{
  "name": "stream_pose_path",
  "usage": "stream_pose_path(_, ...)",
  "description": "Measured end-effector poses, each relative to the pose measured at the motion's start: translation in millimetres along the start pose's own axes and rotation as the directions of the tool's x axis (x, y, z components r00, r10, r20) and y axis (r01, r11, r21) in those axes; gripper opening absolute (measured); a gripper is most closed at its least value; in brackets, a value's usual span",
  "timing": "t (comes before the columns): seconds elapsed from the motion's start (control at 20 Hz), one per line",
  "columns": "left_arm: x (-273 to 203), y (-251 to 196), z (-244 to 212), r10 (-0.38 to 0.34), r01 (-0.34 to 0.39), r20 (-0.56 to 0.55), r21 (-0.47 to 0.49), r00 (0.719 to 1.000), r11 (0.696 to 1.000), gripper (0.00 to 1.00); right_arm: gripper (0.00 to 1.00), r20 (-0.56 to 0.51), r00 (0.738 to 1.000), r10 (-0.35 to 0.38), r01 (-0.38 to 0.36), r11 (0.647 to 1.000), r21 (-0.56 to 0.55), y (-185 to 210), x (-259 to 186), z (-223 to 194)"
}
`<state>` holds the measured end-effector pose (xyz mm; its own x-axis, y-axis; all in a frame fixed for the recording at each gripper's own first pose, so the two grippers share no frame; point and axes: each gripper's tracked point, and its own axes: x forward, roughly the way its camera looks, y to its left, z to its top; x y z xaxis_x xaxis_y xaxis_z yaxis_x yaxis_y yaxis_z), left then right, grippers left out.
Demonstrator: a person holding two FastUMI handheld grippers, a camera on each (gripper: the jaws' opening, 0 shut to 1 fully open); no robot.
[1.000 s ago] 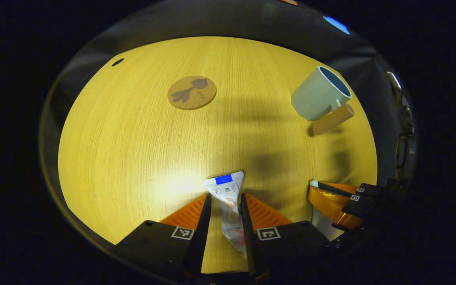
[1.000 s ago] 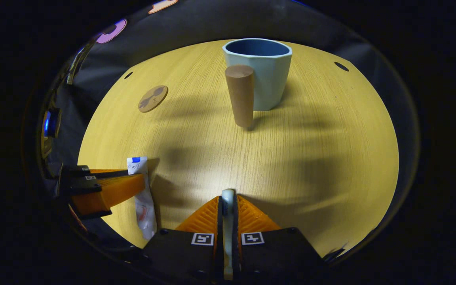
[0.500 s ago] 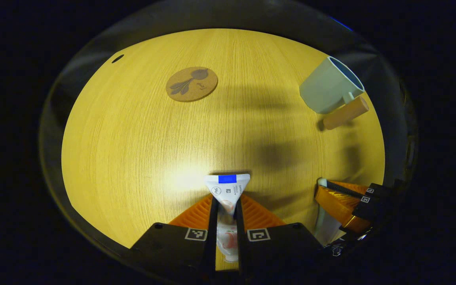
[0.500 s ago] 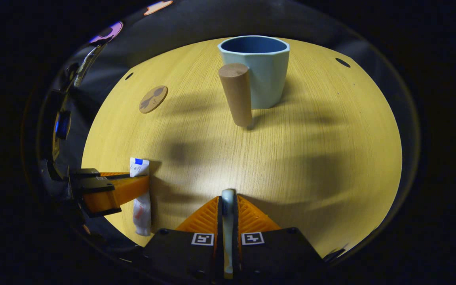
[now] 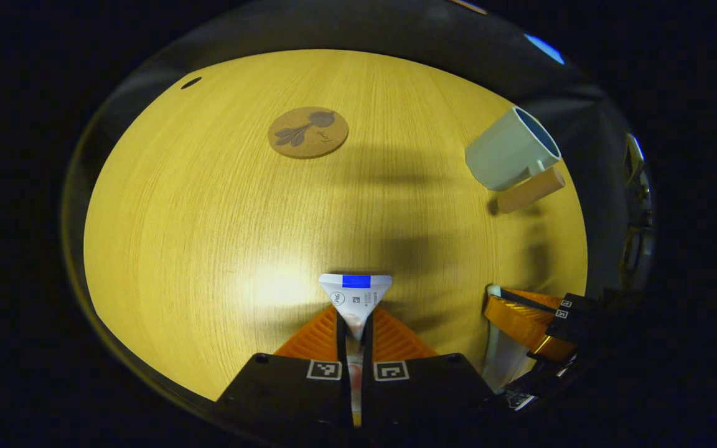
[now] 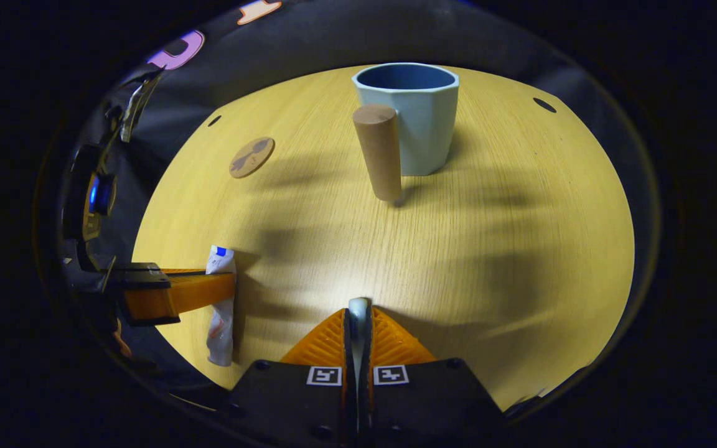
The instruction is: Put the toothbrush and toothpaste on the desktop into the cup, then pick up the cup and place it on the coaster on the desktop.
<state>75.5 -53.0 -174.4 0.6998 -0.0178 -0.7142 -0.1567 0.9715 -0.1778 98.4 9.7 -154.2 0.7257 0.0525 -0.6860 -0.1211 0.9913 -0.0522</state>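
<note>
Between my left gripper's point(image 5: 353, 323) fingers, I'm pinching the toothpaste point(image 5: 356, 294); it is flattening and risking slipping. Ahead of my right gripper point(image 6: 358, 323), clenching the toothbrush point(image 6: 358, 309), the cup point(image 6: 409, 115) is standing; its handle point(image 6: 379, 151) could catch.

My fingers point(image 5: 338, 330) cover most of the toothpaste point(image 5: 355, 291); just its flat end sticks out. My other pair hides the toothbrush point(image 6: 358, 311) apart from its tip. The print on the coaster point(image 6: 251, 157) is too small to make out.
</note>
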Motion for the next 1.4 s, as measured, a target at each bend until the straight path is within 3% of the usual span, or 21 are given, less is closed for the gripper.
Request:
stream_pose_path(0.35, -9.6, -8.4, 8.1, -0.1, 0.107, 0.084, -0.085, 0.991, 0.991, 0.04, 0.04, 0.161, 0.987, 0.028, -0.038, 0.997, 0.061, -0.8, -33.2, 20.6)
stream_pose_path(0.65, -41.4, -15.9, 15.9, -0.147, 0.156, 0.158, -0.05, 0.977, 0.986, 0.04, 0.04, 0.414, 0.906, 0.086, -0.149, 0.981, 0.122, 0.3, -100.8, 71.0)
stream_pose_path(0.8, -54.4, -25.6, 22.9, -0.173, 0.181, 0.199, -0.022, 0.965, 0.983, 0.03, 0.04, 0.529, 0.843, 0.095, -0.182, 0.976, 0.115, 1.2, -128.6, 99.4)
stream_pose_path(1.1, -80.0, -42.7, 46.7, -0.225, 0.233, 0.289, 0.009, 0.93, 0.973, 0.03, 0.03, 0.704, 0.692, 0.158, -0.257, 0.966, 0.036, 6.4, -169.4, 162.4)
stream_pose_path(1.4, -90.4, -58.2, 82.6, -0.28, 0.29, 0.404, 0.037, 0.871, 0.956, 0.03, 0.03, 0.826, 0.533, 0.183, -0.262, 0.964, -0.045, 1.0, -203.0, 236.9)
